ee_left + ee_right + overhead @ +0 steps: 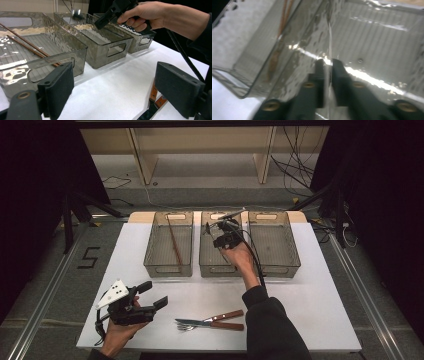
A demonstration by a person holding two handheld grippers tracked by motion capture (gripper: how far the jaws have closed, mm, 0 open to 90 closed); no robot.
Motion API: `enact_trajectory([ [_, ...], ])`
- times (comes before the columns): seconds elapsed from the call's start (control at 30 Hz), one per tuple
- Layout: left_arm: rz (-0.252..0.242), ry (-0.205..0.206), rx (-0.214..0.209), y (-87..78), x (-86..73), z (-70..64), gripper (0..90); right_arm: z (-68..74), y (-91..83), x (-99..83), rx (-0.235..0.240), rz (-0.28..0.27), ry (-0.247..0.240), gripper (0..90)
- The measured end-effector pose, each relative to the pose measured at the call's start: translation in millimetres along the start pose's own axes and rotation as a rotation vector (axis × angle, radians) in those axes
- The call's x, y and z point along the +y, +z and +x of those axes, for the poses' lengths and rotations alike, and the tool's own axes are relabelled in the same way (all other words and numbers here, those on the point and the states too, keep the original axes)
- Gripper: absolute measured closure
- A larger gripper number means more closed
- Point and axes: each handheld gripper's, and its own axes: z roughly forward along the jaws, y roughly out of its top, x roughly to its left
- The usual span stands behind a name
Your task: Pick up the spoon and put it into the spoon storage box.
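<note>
The right hand-held gripper (220,231) is over the middle clear smoked-plastic bin (210,262) of three standing side by side at the far part of the white bench (310,310). Its jaws are closed on a thin shiny metal utensil (329,37). In the right gripper view the utensil appears as a narrow bright strip running straight out from between the jaws, its long axis in line with them and its free end pointing away from the gripper into the bin. Its type cannot be told from these views.

The left hand-held gripper (152,295) is held above the near left part of the bench. Its jaws stand wide apart and hold nothing, and they point toward the bins.

The left clear smoked-plastic bin (150,265) holds a pair of brown wooden chopsticks (175,244), long axis running from the far wall toward the near wall. The right clear smoked-plastic bin (292,255) stands just beside the middle one.

On the near bench lie a wooden-handled fork and knife (212,321), close together, handles toward the right and metal ends toward the left.
</note>
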Motion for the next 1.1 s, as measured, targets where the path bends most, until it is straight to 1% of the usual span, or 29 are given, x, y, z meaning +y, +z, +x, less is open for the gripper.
enact_trajectory([
  [0.07,0.001,0.000,0.000,0.0,0.0,0.0,15.4,-0.4,-0.2,0.3,0.030,-0.007,0.005,69.9],
  [0.1,0.001,0.000,0.000,-0.1,0.0,0.0,15.4,-0.6,-0.5,0.4,0.047,-0.012,0.005,66.8],
  [0.13,0.000,-0.001,0.000,-0.1,0.0,0.0,15.4,-0.5,-1.5,0.5,0.057,-0.014,0.003,66.8],
  [0.2,0.000,-0.001,0.001,-0.1,0.0,0.1,15.4,-0.3,-3.9,0.6,0.055,-0.018,-0.005,65.8],
  [0.37,0.001,-0.001,0.000,0.1,-0.1,0.3,15.4,0.6,-13.8,-0.2,0.076,-0.036,-0.023,55.9],
  [0.47,0.000,-0.001,0.000,0.0,-0.1,0.3,15.4,4.2,-21.0,-2.0,0.093,-0.044,-0.058,49.9],
  [0.67,0.001,-0.001,0.001,0.0,-0.2,0.2,15.4,17.0,-38.3,-8.8,0.127,-0.068,-0.123,38.9],
  [0.9,0.003,-0.001,0.001,0.1,-0.3,0.3,15.4,24.7,-55.7,-21.1,0.163,-0.088,-0.163,34.1],
  [1.1,0.003,0.000,0.003,0.1,-0.4,0.2,15.4,29.7,-66.9,-36.8,0.182,-0.092,-0.204,32.3],
])
